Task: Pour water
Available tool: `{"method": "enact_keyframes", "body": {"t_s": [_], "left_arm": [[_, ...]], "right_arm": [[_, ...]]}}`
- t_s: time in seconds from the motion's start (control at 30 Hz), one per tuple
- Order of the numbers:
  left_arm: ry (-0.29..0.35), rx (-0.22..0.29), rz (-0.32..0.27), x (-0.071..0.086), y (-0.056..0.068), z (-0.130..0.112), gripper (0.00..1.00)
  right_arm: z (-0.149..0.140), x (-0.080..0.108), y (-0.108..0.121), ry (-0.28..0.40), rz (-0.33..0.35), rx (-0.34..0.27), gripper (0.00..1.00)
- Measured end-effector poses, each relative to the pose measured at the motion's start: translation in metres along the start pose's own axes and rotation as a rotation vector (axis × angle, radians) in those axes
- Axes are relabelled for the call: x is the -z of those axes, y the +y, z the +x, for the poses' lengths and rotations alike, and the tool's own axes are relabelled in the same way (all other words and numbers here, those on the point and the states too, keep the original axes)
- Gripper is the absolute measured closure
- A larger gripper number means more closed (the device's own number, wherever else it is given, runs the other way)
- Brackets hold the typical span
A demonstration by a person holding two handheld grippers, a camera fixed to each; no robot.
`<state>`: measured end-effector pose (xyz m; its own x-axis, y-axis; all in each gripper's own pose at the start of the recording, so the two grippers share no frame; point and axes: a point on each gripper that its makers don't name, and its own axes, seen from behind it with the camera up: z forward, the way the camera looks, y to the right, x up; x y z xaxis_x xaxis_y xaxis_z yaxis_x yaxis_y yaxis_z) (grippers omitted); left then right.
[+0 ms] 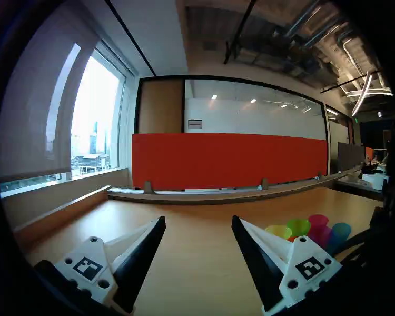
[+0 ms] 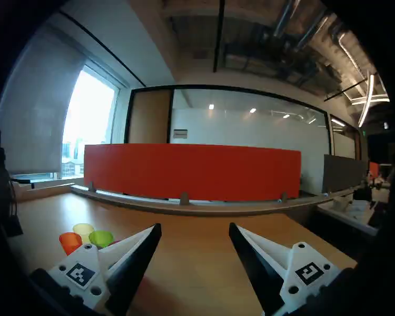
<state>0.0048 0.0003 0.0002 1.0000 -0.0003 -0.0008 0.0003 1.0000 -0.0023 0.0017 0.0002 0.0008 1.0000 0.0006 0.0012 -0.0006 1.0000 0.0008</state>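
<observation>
Between cups (image 2: 87, 237) and divider (image 2: 192, 171), open desktop (image 2: 160, 216)

desk (image 1: 197, 237): wood top, as I see it | cups (image 1: 309, 231): coloured cluster standing on it, well short of far edge

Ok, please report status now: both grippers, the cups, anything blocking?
Left gripper open, empty. Right gripper open, empty. Coloured cups grouped upright on desk, off to one side of each gripper. Nothing in the way.
</observation>
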Motion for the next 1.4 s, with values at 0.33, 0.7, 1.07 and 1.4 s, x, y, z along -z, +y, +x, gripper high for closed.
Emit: {"method": "enact_keyframes", "body": {"t_s": [0.33,0.7,1.07,1.4], "left_arm": [[-0.005,0.0,-0.04,-0.007,0.005,0.049,0.07],[-0.027,-0.01,-0.101,-0.018,0.014,0.083,0.07],[-0.018,-0.05,-0.223,-0.024,0.041,0.108,0.07],[-0.013,-0.044,-0.377,-0.022,0.075,0.117,0.07]], "right_arm": [[0.033,-0.007,-0.005,-0.027,0.036,-0.031,0.0],[0.077,-0.014,-0.008,-0.024,0.082,-0.052,0.0],[0.089,-0.017,-0.021,-0.03,0.179,-0.064,0.0],[0.091,-0.014,-0.05,-0.051,0.347,-0.037,0.01]]}}
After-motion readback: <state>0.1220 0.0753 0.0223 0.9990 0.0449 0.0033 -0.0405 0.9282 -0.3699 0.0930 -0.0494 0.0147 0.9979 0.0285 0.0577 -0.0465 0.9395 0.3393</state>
